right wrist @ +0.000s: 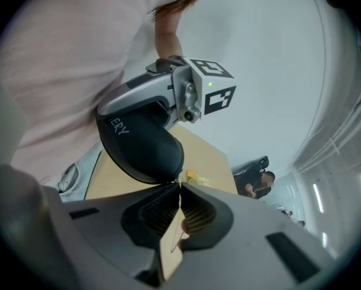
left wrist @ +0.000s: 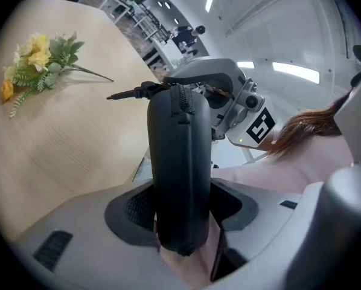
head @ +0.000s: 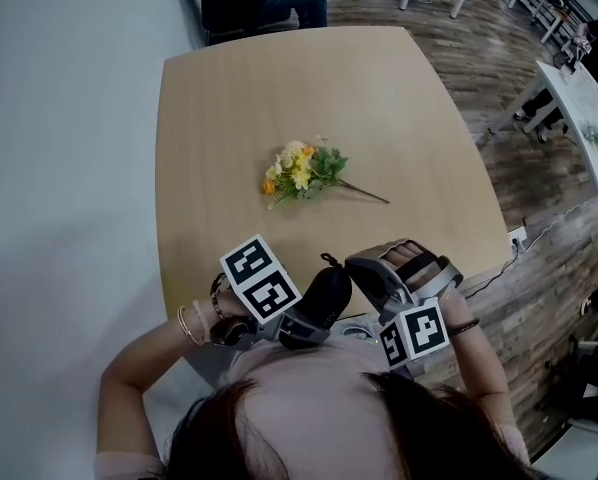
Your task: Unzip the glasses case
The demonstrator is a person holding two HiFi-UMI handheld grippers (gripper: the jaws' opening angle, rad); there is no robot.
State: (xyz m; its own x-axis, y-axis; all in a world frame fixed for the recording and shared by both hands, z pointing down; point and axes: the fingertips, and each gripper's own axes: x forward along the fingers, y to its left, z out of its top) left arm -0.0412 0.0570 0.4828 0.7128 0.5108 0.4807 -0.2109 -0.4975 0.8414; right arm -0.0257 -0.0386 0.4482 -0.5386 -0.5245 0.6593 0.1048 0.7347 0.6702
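Clamping glasses case (left wrist: 177,150) in left gripper (left wrist: 180,205), spread wide round its body; pinching right gripper (right wrist: 179,187) tight together at zipper (left wrist: 182,98) end, catch on pull unclear. Next, likely: dragging zipper along case edge, bracing case steady.

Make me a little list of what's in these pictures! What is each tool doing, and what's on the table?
left tool: shut on the black glasses case, held in the air
right tool: jaws together, tips right at the case's end; can't tell if they pinch the zip tab
zip: looks closed along the side in view
table: light wood
flowers: yellow bunch lying near the table's middle, apart from both tools
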